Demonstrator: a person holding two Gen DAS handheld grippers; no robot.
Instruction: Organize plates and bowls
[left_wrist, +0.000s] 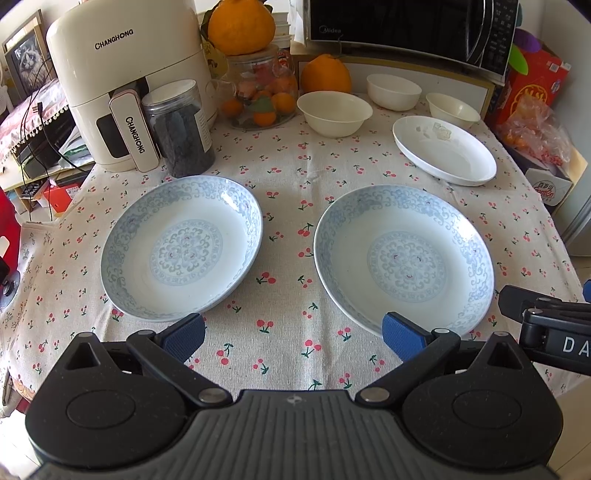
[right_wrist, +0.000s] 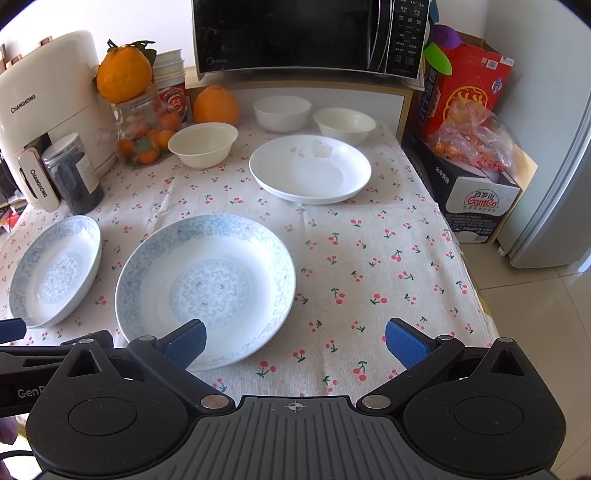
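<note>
Item 1: two blue-patterned plates. The left patterned plate (left_wrist: 183, 245) lay at centre left of the left wrist view; the right patterned plate (left_wrist: 403, 260) lay at centre right, apart from it, with cloth between. Both sat flat and empty on the counter (left_wrist: 284, 332), which was covered in a cherry-print cloth.

Item 2: one white plate (left_wrist: 443, 149), upper right of the same view, flat, with a faint mark near its far rim.

Item 3: three white bowls. The nearest bowl (left_wrist: 334, 112) stood just behind the plates at upper centre; the middle bowl (left_wrist: 393, 90) and the far-right bowl (left_wrist: 452, 109) stood beyond it under the microwave (left_wrist: 406, 29). All were upright, separate and unstacked.

Item 4: left gripper (left_wrist: 293, 338), low centre, jaws wide apart and empty, hovering over the near cloth between the two patterned plates. Right gripper (right_wrist: 295, 343), low centre of its own view, jaws likewise spread and empty, one blue pad over the right patterned plate's near rim.

Handling note (judgement): nothing appeared sorted yet. The likely first step was stacking one patterned plate on the other. The jaws should pinch the near rim, lift level, and set it down centred; glazed rims looked slippery.

Surroundings: air fryer (left_wrist: 122, 81), dark jar (left_wrist: 181, 129), fruit jar (left_wrist: 262, 92).
</note>
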